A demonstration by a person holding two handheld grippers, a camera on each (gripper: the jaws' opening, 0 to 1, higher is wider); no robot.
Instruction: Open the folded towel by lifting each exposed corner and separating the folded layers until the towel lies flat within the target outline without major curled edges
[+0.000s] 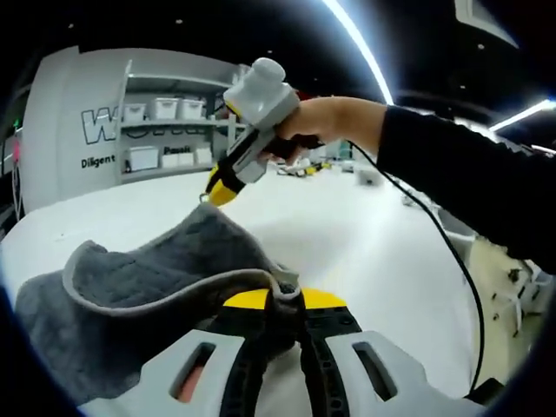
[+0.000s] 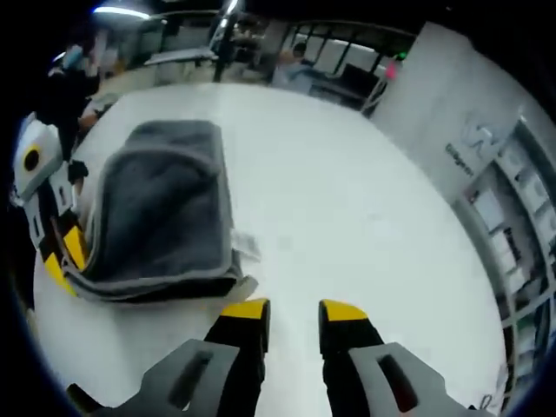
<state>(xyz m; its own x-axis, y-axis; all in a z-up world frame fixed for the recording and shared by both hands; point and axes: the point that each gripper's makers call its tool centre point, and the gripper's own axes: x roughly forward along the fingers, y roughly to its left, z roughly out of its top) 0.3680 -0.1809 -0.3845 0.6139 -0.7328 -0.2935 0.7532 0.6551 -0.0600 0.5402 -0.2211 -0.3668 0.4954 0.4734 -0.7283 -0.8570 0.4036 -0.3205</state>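
Grey terry towel lay folded on the white surface, and in the left gripper view its pale-bound edge was pinched between the closed yellow tips of the left gripper, the upper layer arching up from the layers beneath; the hold at the hem was presumably taken so that this layer could be peeled away without dragging the whole stack. Beyond it in the same view, the right gripper hung above the towel's far side in a person's hand, apparently kept clear while the left did the lifting. In the right gripper view, the left gripper met the towel at its near left corner, while the right gripper pointed at bare surface just beside the towel, its jaws a narrow gap apart and holding nothing. There the towel's long axis ran away from the camera, folded edge nearest. No target outline could be made out.
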